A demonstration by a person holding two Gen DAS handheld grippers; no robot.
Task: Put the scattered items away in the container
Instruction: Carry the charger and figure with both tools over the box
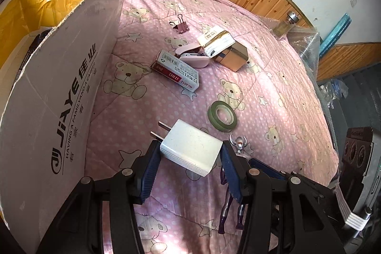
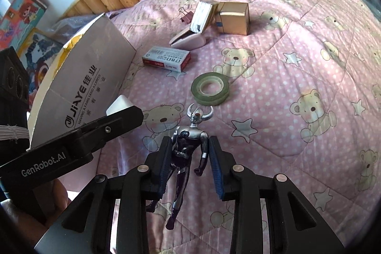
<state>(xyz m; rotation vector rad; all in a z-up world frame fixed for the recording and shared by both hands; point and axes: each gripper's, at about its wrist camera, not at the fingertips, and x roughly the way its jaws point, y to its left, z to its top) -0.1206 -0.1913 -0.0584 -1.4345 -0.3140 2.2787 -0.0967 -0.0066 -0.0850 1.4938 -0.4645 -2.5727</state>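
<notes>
Pink bear-print quilt [image 1: 273, 92] covers the bed. Left gripper [image 1: 190, 154] clamps the white charger [image 1: 190, 150] beside the cardboard box [image 1: 59, 92], ready for depositing; right gripper [image 2: 190, 158], fingers narrow but unclosed, straddles the silver figure [image 2: 188, 146] lying near the bed's front edge.

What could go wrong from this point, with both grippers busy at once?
1. The left gripper holds the white charger only at its edges, tilted; it might slip before clearing the cardboard box flap.
2. The right gripper straddles the silver action figure; its fingers look loose around the torso, so closing may catch an arm and twist it.
3. The grippers sit close together and could collide.
</notes>
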